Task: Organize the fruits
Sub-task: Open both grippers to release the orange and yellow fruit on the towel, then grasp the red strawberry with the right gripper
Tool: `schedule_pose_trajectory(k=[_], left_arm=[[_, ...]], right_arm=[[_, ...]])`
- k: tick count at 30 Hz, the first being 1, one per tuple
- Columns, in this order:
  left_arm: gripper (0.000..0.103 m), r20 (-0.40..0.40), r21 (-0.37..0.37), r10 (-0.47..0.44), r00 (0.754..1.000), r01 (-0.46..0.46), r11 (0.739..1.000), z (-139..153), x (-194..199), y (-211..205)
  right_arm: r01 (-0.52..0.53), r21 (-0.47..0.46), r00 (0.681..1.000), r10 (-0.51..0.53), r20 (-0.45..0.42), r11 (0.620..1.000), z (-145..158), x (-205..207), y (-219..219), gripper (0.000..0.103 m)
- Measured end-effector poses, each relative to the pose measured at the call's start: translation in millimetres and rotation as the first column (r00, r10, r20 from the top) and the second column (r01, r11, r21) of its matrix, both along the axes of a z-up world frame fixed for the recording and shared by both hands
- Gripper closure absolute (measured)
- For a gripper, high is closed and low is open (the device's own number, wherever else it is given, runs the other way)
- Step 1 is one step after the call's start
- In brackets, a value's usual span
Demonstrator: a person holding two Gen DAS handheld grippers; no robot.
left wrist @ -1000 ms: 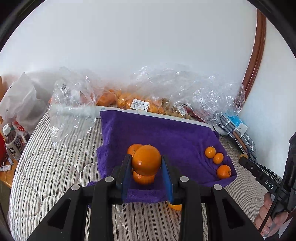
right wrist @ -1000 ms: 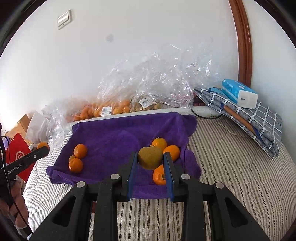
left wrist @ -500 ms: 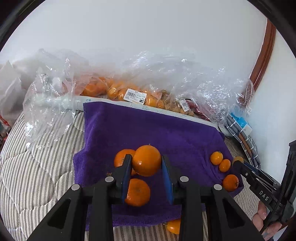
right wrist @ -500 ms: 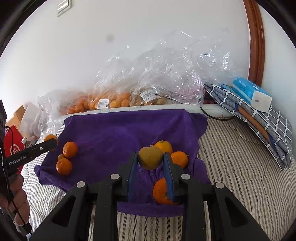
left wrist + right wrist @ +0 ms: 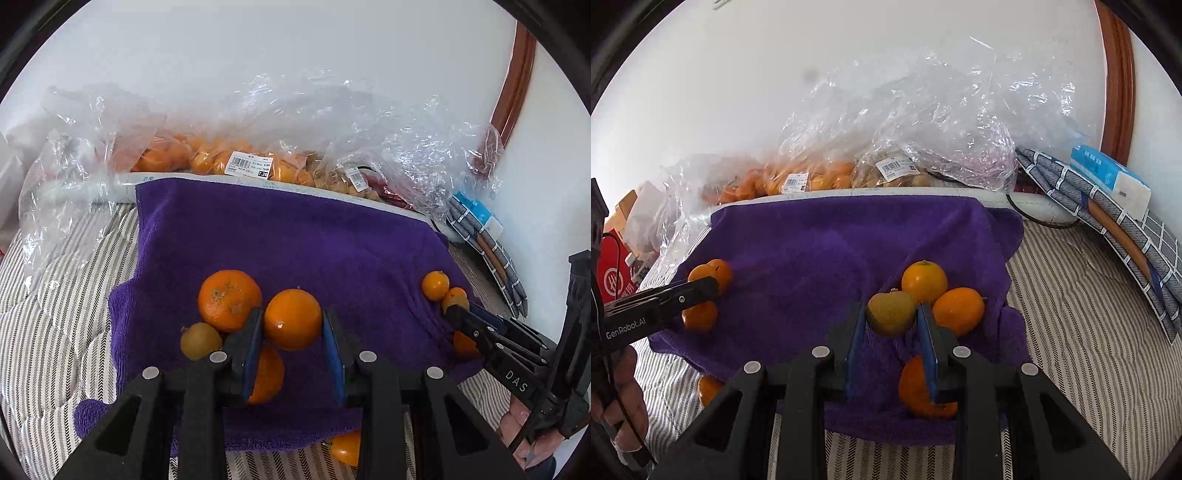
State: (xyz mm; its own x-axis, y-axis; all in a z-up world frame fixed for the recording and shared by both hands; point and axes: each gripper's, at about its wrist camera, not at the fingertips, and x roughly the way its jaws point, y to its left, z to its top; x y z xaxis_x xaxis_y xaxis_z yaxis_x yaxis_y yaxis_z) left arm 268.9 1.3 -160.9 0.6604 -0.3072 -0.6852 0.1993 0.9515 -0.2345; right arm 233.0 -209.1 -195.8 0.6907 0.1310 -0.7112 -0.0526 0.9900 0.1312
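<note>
Oranges lie on the purple towel (image 5: 295, 236) at frame center. Left gripper (image 5: 293, 334) has its jaws clamped on an orange (image 5: 292, 319) there. Right gripper (image 5: 892, 325) has its jaws clamped on a yellow-green fruit (image 5: 891, 313) beside two oranges.

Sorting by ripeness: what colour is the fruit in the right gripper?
Yellowish-green, duller than the oranges around it; clearest in the right wrist view.
</note>
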Motion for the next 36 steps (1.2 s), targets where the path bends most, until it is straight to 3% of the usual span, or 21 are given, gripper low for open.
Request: schedule_pose_trajectory(k=[12, 19, 25, 32, 36], left_arm=[[0.073, 0.018, 0.008, -0.001, 1.0, 0.001, 1.0, -0.9, -1.7, -1.8], [0.072, 0.026, -0.002, 0.006, 1.0, -0.006, 1.0, -1.0, -2.6, -0.5], [0.063, 0.058, -0.019, 0.009, 0.998, -0.008, 1.0, 5.5, -7.6, 1.7], [0.062, 0.138, -0.005, 0.021, 0.99, -0.02, 1.0, 19.1, -25.6, 6.5], [0.06, 0.147, -0.048, 0.036, 0.988, -0.03, 0.998, 28.7, -37.8, 24.5]], right_arm=[[0.004, -0.016, 1.0, -0.003, 0.031, 1.0, 0.7, -4.6, 0.1, 0.074], [0.005, -0.019, 0.998, -0.004, 0.069, 1.0, 4.9, -10.6, 0.8, 0.055], [0.044, -0.065, 0.994, -0.037, 0.104, 0.997, 18.0, -19.4, 0.2, 0.055], [0.083, -0.027, 0.995, -0.081, 0.065, 0.996, 35.0, -44.1, -2.5, 0.054], [0.1, -0.066, 0.993, -0.095, 0.062, 0.993, 43.8, -61.5, 5.5, 0.054]])
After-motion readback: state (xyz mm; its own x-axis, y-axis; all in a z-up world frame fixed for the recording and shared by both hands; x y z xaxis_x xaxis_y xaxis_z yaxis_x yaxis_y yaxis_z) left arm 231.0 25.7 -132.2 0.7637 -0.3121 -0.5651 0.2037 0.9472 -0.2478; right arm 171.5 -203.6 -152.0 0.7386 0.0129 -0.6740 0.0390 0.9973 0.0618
